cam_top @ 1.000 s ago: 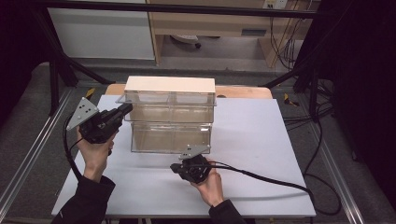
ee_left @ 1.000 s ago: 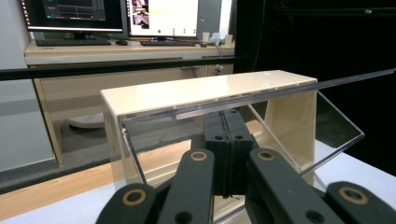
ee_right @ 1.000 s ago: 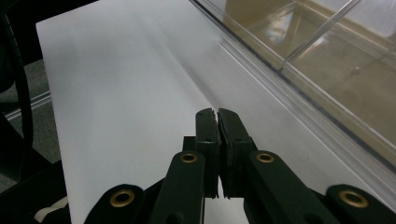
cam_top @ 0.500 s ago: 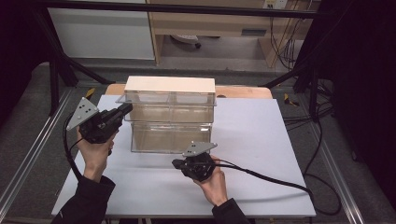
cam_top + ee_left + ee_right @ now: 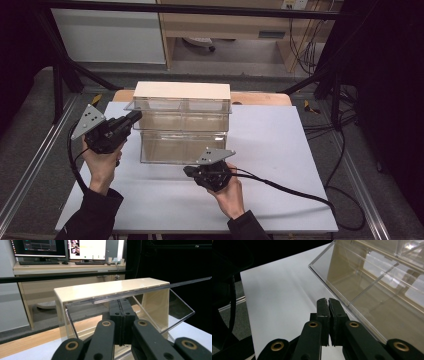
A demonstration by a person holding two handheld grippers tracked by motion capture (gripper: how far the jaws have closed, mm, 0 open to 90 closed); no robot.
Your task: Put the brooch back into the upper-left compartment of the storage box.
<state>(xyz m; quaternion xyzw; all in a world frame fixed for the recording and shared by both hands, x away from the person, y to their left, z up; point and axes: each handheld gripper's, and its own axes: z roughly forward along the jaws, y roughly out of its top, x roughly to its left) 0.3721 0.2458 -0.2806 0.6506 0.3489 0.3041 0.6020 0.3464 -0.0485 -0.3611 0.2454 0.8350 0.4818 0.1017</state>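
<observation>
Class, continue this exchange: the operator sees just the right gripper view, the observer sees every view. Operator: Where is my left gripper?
Observer: The left gripper is at the upper left end of the clear box, jaws shut.
Operator: What covers the box?
Observer: A cream panel lies across its top.
Operator: What is beyond it?
Observer: In the left gripper view, a desk with monitors.
</observation>
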